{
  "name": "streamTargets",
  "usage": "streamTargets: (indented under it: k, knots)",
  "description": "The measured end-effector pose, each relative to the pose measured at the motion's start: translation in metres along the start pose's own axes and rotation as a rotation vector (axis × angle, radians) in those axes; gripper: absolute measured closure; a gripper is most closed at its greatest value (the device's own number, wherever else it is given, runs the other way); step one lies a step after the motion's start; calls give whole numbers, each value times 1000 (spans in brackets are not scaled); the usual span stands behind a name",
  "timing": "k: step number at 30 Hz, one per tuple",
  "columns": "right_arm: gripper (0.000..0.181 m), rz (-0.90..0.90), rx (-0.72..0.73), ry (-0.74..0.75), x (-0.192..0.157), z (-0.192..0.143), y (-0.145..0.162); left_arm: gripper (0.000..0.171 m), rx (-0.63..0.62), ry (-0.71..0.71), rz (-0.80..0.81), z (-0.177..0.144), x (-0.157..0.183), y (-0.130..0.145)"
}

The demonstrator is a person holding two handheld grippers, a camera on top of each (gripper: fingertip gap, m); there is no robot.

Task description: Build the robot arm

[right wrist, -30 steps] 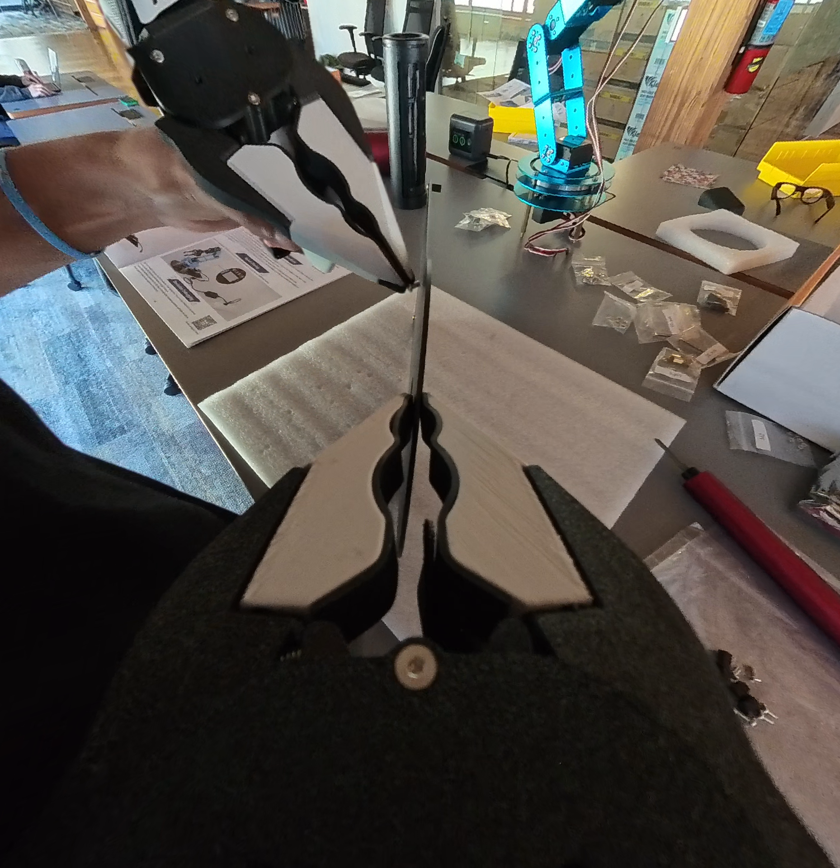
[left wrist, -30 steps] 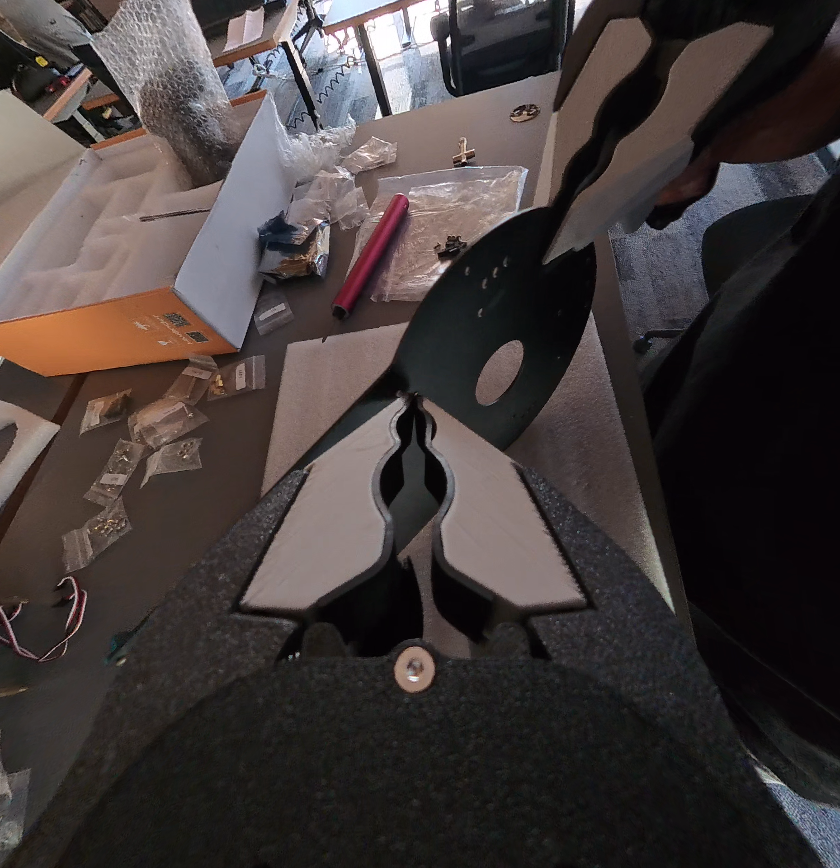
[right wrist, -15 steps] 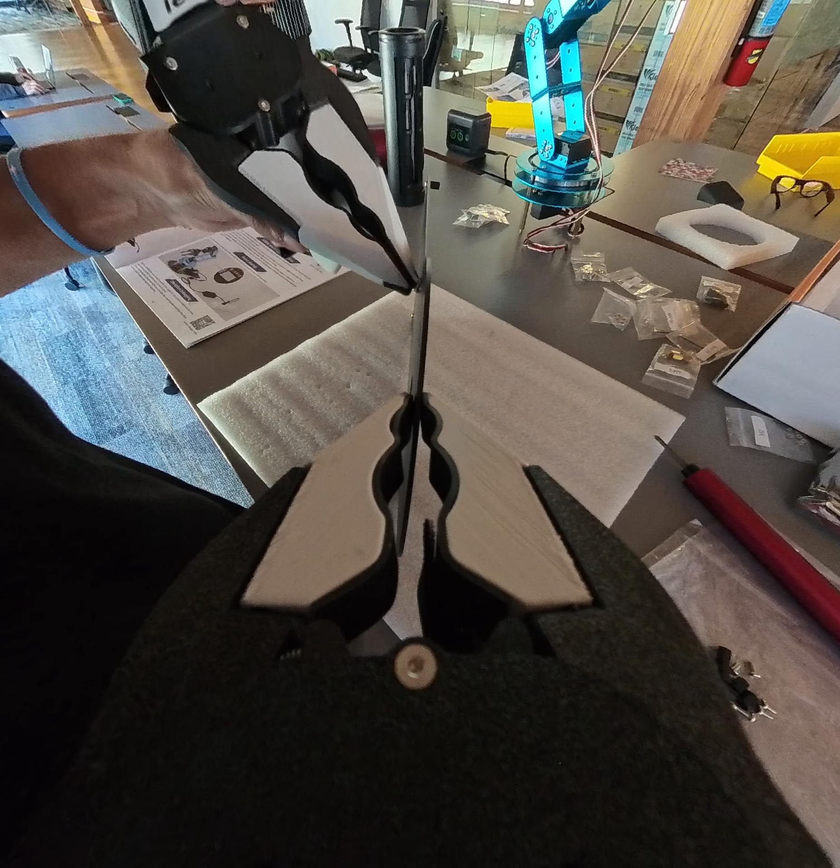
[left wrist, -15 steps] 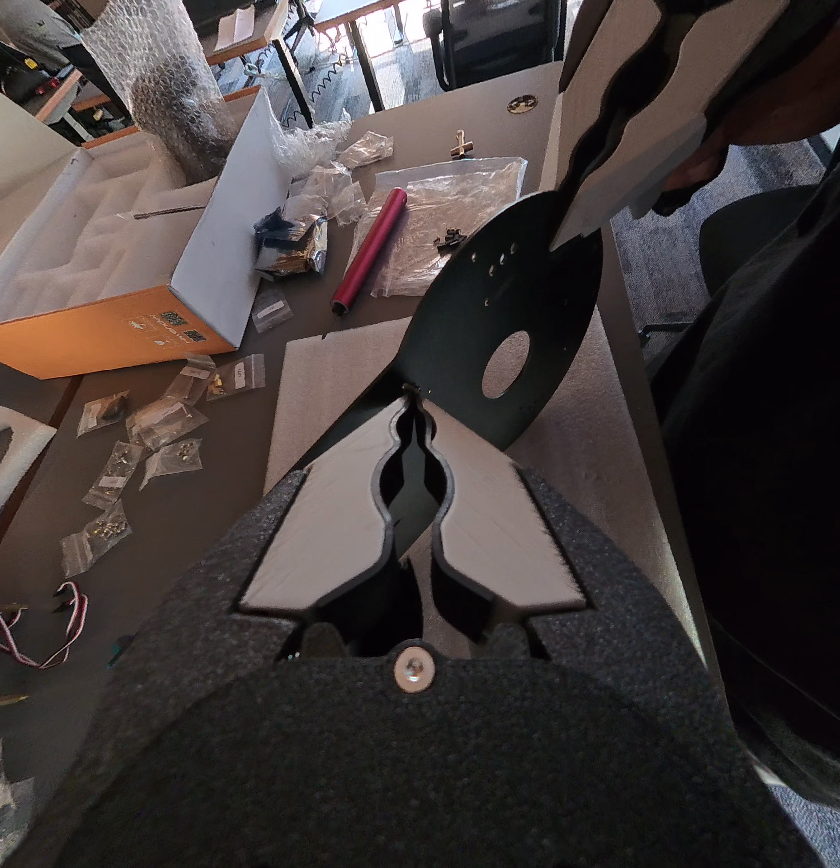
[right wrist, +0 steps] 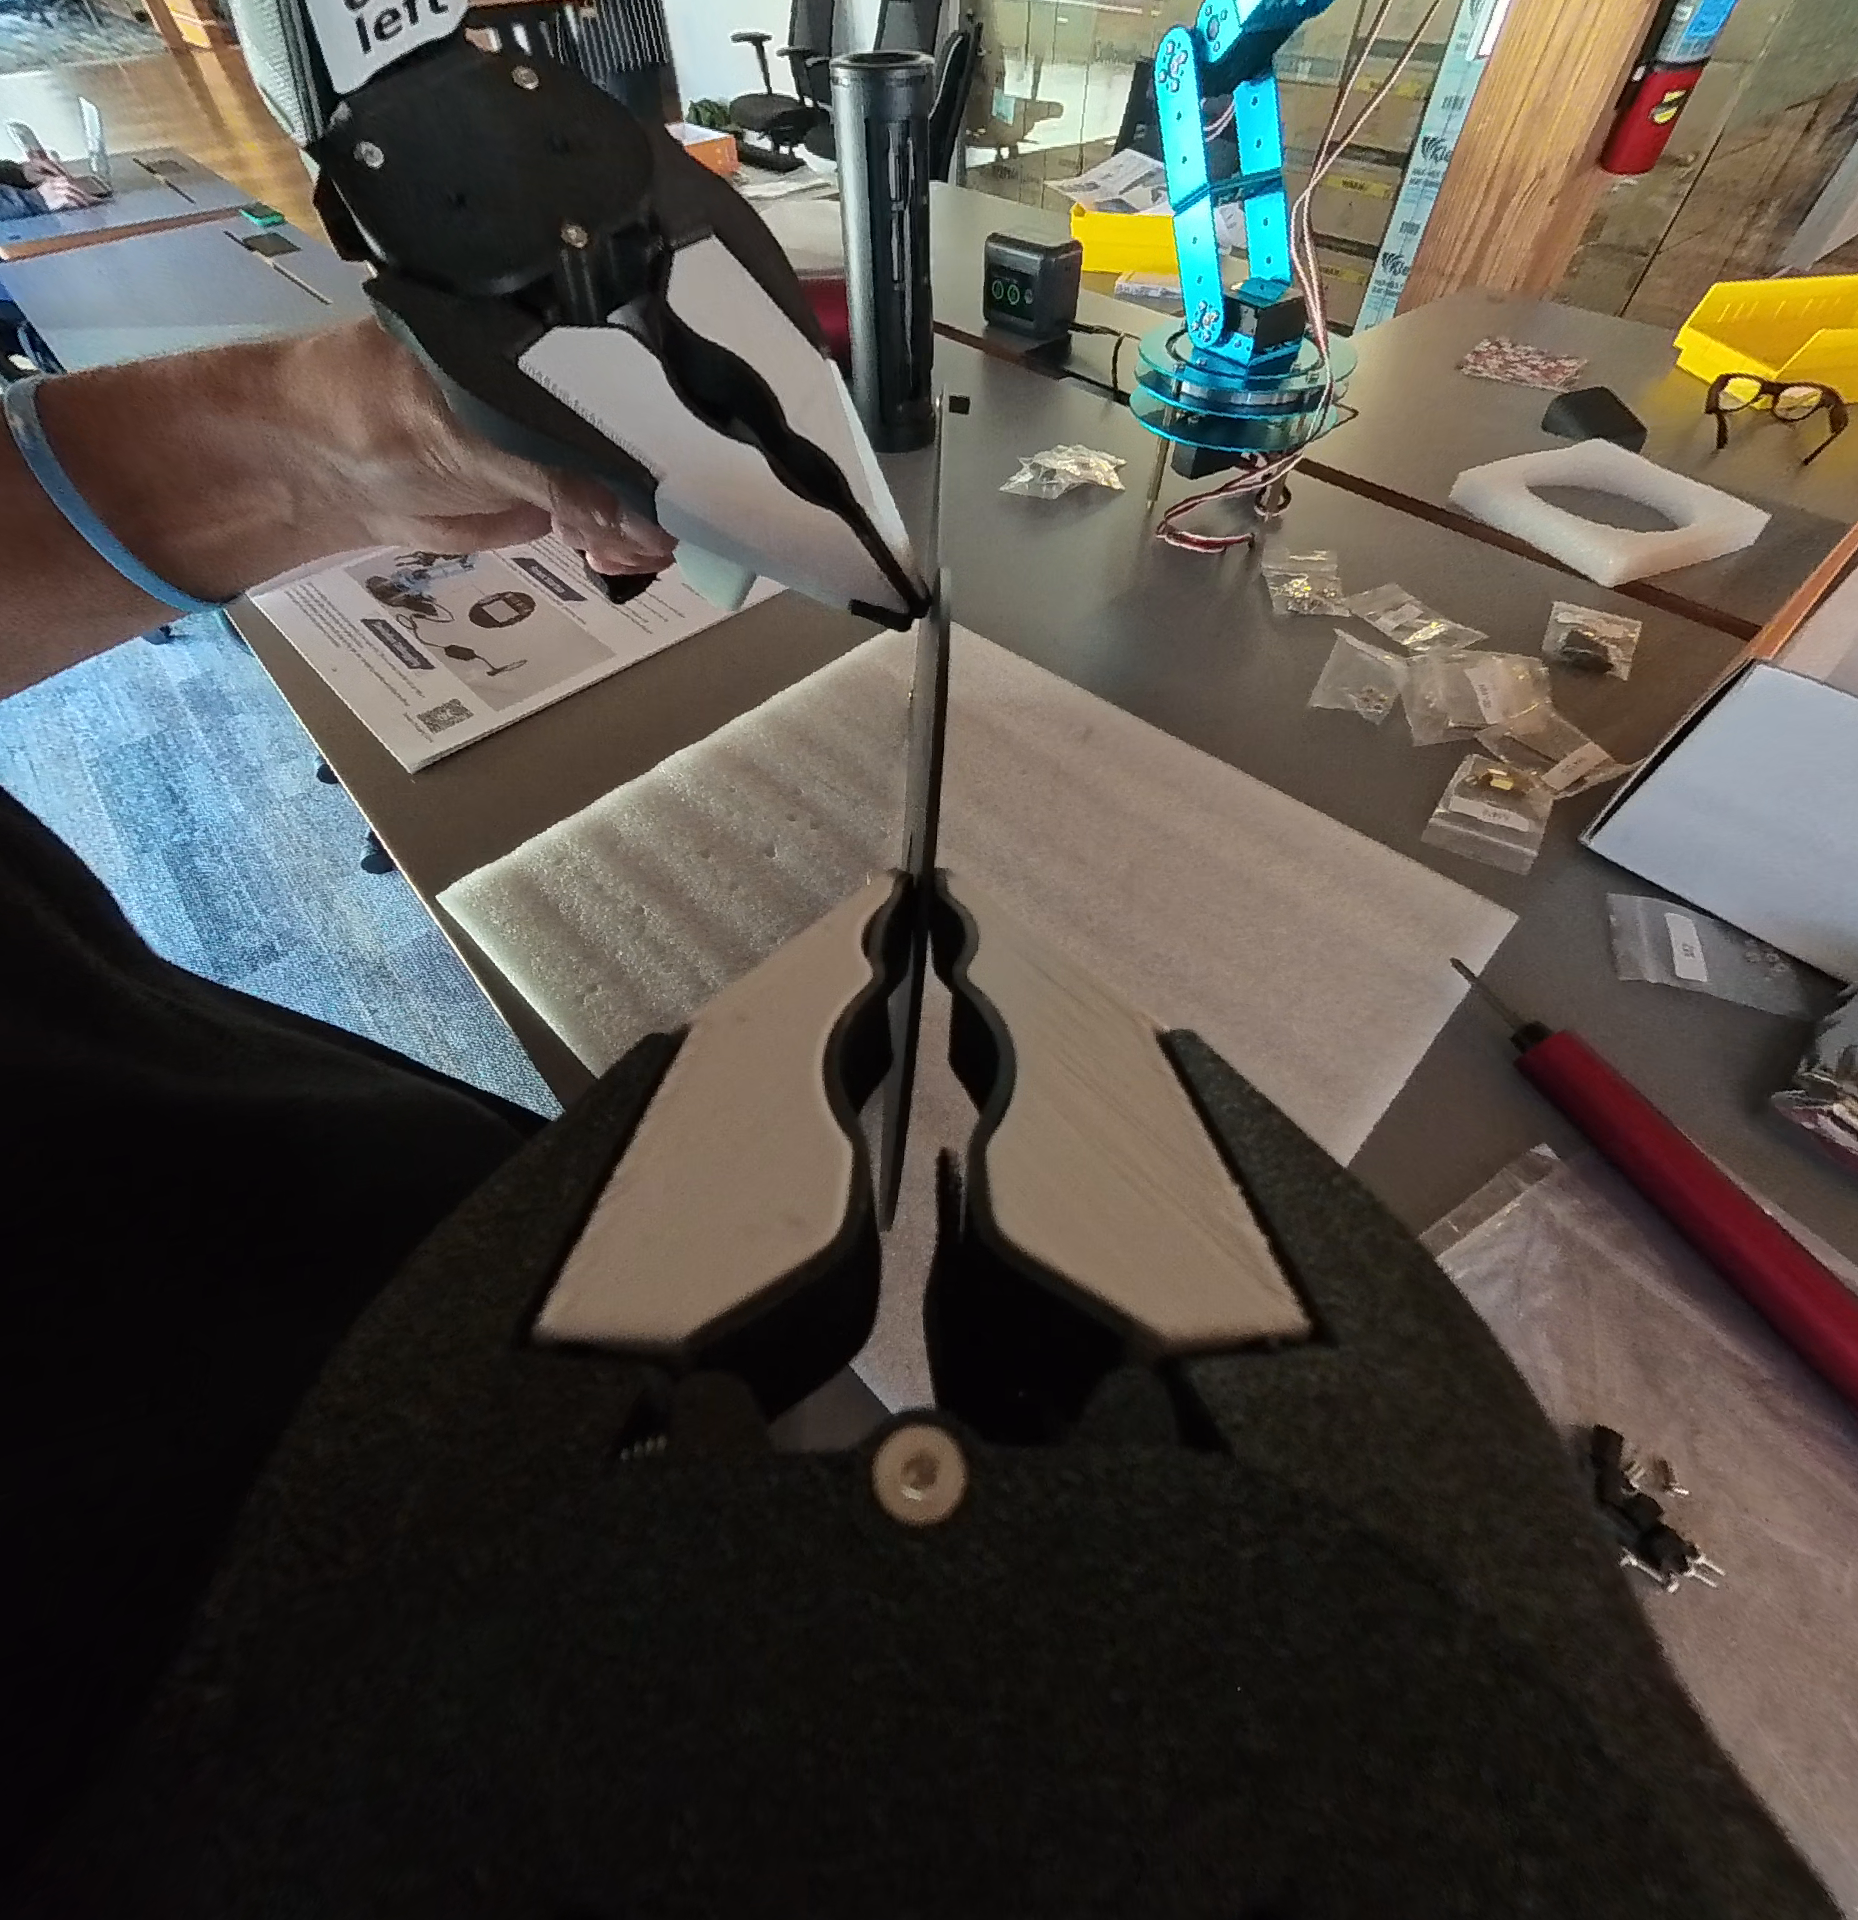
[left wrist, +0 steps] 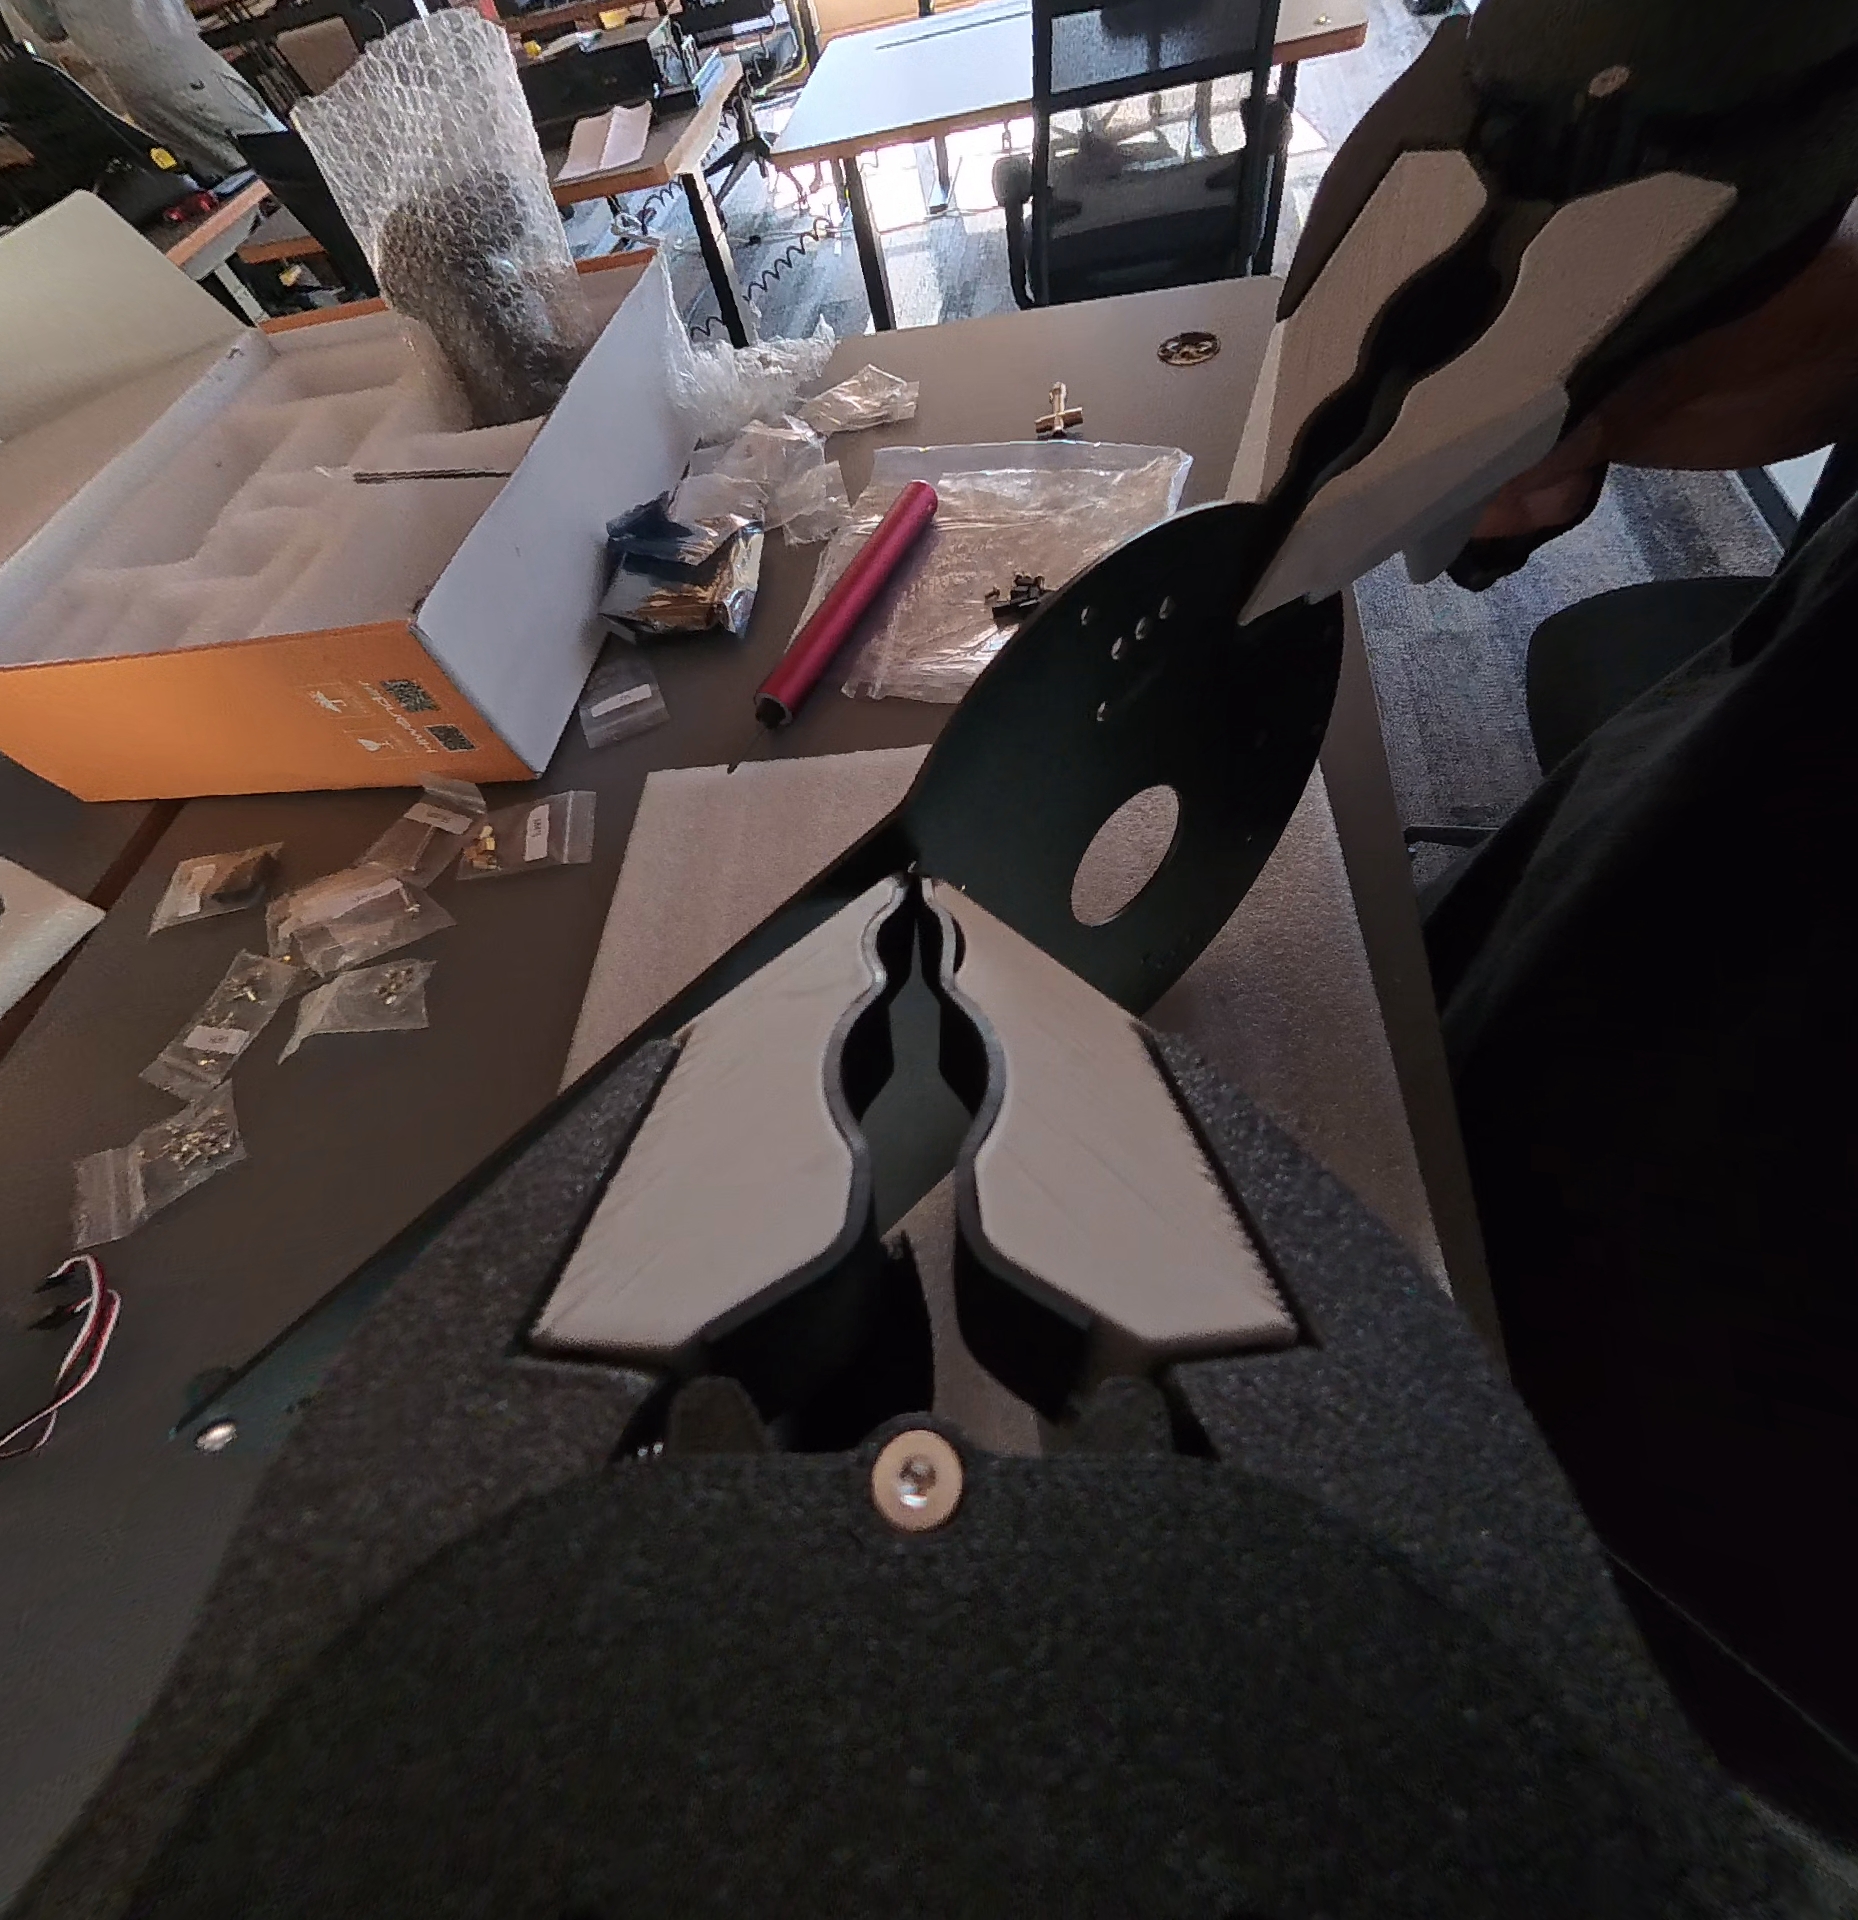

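Observation:
A flat black metal plate point(left wrist: 1216, 748) with a rounded end, one large hole and several small holes is held in the air over a white foam sheet point(left wrist: 759, 852). My left gripper point(left wrist: 917, 883) is shut on one edge of the plate. My right gripper point(left wrist: 1257, 613) is shut on the opposite, rounded edge. In the right wrist view the plate point(right wrist: 930, 727) shows edge-on, running up from my right gripper point(right wrist: 923, 878) to my left gripper point(right wrist: 904, 613), which a hand holds and which pinches it from the left.
On the table are an orange-and-white box point(left wrist: 281, 707) with foam inside, a red tube point(left wrist: 852, 603), several small parts bags point(left wrist: 312, 935), a bubble-wrap roll point(left wrist: 457, 229), a blue robot arm point(right wrist: 1226, 208), an upright black tube point(right wrist: 883, 239) and a booklet point(right wrist: 468, 644). Spacing between my two grippers at the tips: around 9 cm.
Both grippers keep their hold on the plate. The views have shifted slightly: table things sit a little lower in the left wrist view and more of the room shows behind.

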State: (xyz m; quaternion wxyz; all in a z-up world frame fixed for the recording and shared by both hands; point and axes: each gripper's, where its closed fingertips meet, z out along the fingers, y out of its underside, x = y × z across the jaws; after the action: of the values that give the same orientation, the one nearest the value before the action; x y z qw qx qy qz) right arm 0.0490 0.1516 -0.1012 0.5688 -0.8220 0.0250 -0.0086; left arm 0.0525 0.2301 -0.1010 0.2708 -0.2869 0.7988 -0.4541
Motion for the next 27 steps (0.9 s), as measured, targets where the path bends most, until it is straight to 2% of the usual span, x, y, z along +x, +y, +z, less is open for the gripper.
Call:
streamTargets:
  k: [4, 7, 9, 11, 14, 20, 27]
  knots:
    - [180, 1, -2, 0, 1, 0, 0, 171, -17, -3, -61, -12, -1, 11]
    - [180, 7, -2, 0, 2, 0, 0, 171, -123, 18, -171, -20, 10, 50]
    - [180, 5, -3, 0, 2, 0, 0, 169, -147, -15, -261, -21, 17, 74]
    - [180, 8, -2, 0, 2, 0, 0, 154, -157, -53, -345, -14, 24, 91]
    - [180, 17, -6, 0, 2, 1, 0, 153, -235, -116, -378, 4, 27, 113]
    - [180, 8, -20, 0, 2, 1, 0, 153, -272, -128, -486, 32, 32, 115]
    - [180, 16, -19, -3, 1, 1, 1, 158, -289, -35, -449, 25, 50, 111]
